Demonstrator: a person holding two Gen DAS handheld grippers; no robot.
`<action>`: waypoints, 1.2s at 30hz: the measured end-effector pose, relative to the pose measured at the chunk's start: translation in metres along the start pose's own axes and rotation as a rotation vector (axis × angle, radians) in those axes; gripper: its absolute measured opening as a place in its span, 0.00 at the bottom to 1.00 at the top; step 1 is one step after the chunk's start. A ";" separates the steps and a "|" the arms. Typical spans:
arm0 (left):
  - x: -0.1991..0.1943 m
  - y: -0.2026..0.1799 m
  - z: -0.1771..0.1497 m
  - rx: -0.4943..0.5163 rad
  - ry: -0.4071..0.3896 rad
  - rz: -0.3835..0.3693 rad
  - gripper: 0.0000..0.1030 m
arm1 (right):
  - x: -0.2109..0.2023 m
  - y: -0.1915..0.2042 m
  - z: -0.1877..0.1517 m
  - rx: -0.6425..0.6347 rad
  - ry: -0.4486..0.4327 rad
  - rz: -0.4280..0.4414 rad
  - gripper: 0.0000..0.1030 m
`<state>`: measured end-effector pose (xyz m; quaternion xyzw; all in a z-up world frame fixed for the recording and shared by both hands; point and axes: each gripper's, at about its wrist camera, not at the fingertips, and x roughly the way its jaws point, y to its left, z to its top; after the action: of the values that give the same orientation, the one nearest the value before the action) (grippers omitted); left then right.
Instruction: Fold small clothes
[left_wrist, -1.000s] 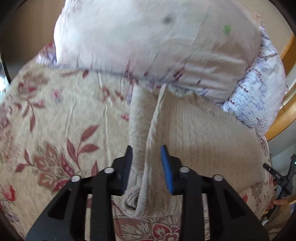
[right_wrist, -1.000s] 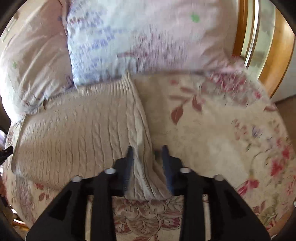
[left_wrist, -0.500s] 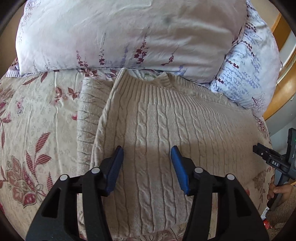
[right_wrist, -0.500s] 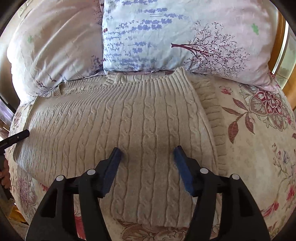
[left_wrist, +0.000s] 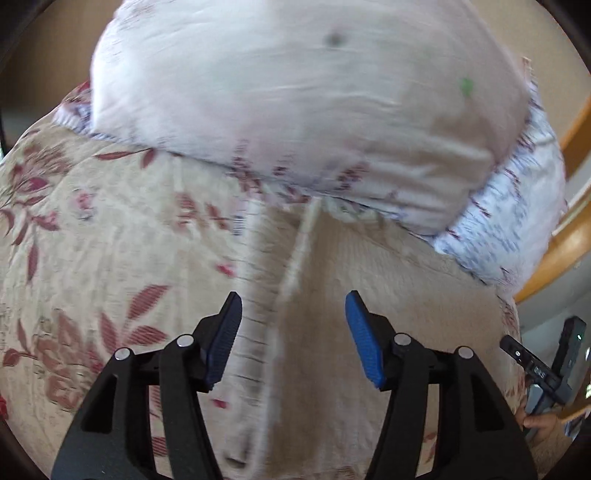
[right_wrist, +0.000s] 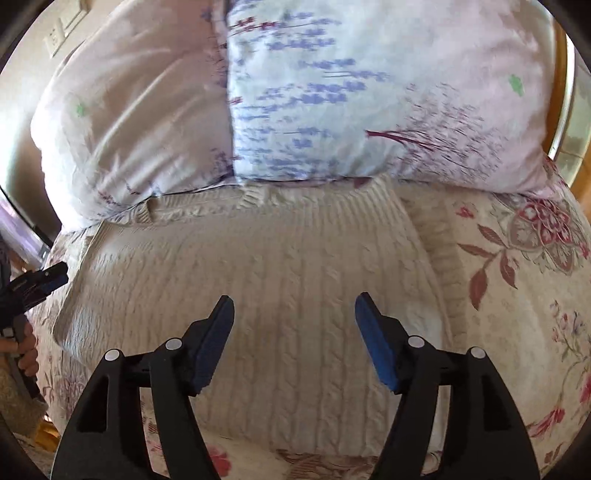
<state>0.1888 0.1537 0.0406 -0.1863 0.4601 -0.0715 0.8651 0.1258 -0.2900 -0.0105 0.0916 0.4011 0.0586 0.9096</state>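
While opening, jaws wide apart and pressing on nothing: left tool (left_wrist: 291, 332) with blue-padded black fingers, hovering over the left edge of the cream cable-knit sweater (left_wrist: 388, 295), a folded sleeve strip running up between the pads, view blurred. Likewise opening, wide and empty: right tool (right_wrist: 295, 339), poised above the sweater's (right_wrist: 288, 288) knitted body, pads apart from the cloth. Sweater spread flat on the bed's floral beige quilt (right_wrist: 517, 280), neckline touching the pale pillow with lavender print (right_wrist: 369, 92). Beside it, a white pillow with small sprigs (left_wrist: 295, 92). Orange wooden frame (left_wrist: 565, 251) at the far right edge.
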 end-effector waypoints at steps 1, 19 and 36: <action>0.002 0.005 0.002 -0.013 0.013 0.004 0.57 | 0.005 0.009 0.003 -0.026 0.009 0.008 0.68; 0.033 0.002 -0.003 0.005 0.105 -0.072 0.56 | 0.041 0.048 0.018 -0.184 0.121 -0.032 0.72; 0.026 -0.017 0.004 -0.154 0.093 -0.187 0.19 | 0.035 0.045 0.016 -0.168 0.118 -0.017 0.73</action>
<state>0.2072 0.1316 0.0294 -0.2907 0.4845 -0.1249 0.8155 0.1597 -0.2412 -0.0161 0.0080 0.4483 0.0893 0.8894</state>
